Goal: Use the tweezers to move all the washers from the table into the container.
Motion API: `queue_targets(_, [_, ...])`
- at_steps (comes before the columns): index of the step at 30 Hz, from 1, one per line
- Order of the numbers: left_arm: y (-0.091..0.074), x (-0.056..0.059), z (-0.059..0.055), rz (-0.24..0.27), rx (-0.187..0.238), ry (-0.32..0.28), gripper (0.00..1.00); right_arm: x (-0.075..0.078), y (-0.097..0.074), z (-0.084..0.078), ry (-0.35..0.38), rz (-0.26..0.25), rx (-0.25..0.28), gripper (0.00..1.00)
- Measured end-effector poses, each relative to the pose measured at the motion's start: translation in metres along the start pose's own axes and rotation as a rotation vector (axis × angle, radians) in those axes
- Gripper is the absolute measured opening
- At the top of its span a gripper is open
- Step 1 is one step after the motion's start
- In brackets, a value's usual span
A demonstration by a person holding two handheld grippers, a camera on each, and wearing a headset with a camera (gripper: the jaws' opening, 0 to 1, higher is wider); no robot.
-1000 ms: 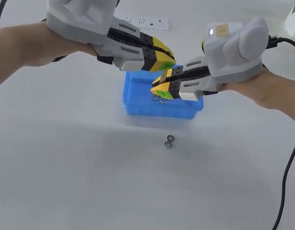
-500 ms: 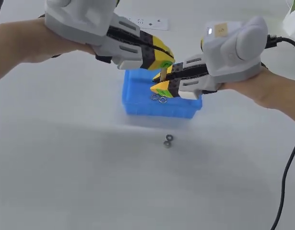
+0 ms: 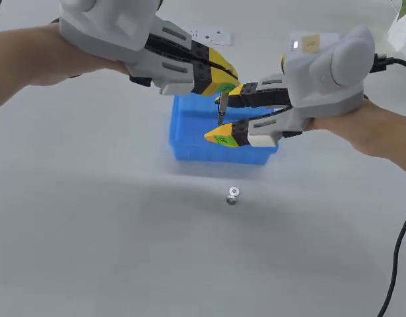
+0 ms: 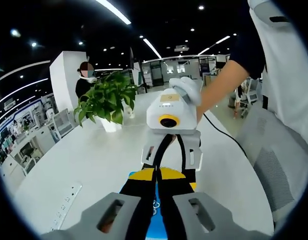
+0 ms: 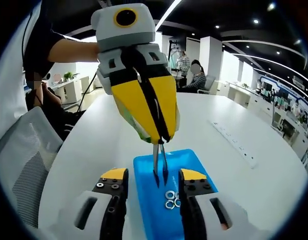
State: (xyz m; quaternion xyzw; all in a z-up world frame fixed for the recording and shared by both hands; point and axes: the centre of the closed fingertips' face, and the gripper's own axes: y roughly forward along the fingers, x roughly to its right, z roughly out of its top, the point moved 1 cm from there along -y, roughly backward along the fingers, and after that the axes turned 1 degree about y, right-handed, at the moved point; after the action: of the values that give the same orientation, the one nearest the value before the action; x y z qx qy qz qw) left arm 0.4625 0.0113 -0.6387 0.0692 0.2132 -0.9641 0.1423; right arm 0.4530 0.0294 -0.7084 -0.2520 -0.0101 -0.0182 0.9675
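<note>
Two small metal washers [image 3: 233, 194] lie together on the white table in front of the blue container [image 3: 209, 151]. My left gripper [image 3: 224, 79] is shut on the tweezers [image 3: 220, 107], which point down over the container. My right gripper [image 3: 222, 115] stands open, one jaw on each side of the tweezers' tips. In the right gripper view the left gripper [image 5: 161, 136] comes down from above with the tweezers [image 5: 159, 167] between my right gripper's [image 5: 154, 176] open jaws. Under the tips, three washers [image 5: 170, 199] lie inside the container [image 5: 146, 220].
A white power strip [image 3: 209, 32] lies on the table behind the container. A black cable [image 3: 395, 257] runs down the right side. A potted plant [image 4: 106, 102] stands further off on the table. People sit at desks in the background.
My right gripper's jaws were shut around the tweezers' lower end; they have spread open and moved slightly right. The left gripper and tweezers have barely moved.
</note>
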Motion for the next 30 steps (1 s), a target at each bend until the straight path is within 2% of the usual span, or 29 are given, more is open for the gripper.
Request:
queue_targets(4, [-0.002,0.004,0.004,-0.004,-0.002,0.009,0.04,-0.005,-0.012,-0.001,0.017,-0.020,0.022,0.49])
queue_targets(8, [-0.003,0.009,0.007,-0.011,-0.002,0.012,0.04,-0.014,-0.022,-0.008,0.006,-0.020,0.021,0.68])
queue_targets(10, [-0.003,0.012,0.008,-0.015,-0.006,0.011,0.04,-0.019,-0.027,-0.011,0.013,-0.015,0.025,0.74])
queue_targets(16, [-0.003,0.023,0.019,-0.021,0.004,0.009,0.04,-0.029,-0.039,-0.016,0.041,-0.021,0.023,0.86])
queue_targets(22, [-0.002,0.034,0.026,-0.027,0.008,0.009,0.04,-0.041,-0.053,-0.020,0.060,-0.041,0.033,0.93])
queue_targets(26, [0.000,0.045,0.028,-0.039,-0.003,0.020,0.04,-0.045,-0.062,-0.030,0.070,-0.062,0.017,0.99])
queue_targets(30, [0.002,0.053,0.028,-0.049,-0.010,0.023,0.04,-0.053,-0.074,-0.042,0.072,-0.056,-0.011,1.00])
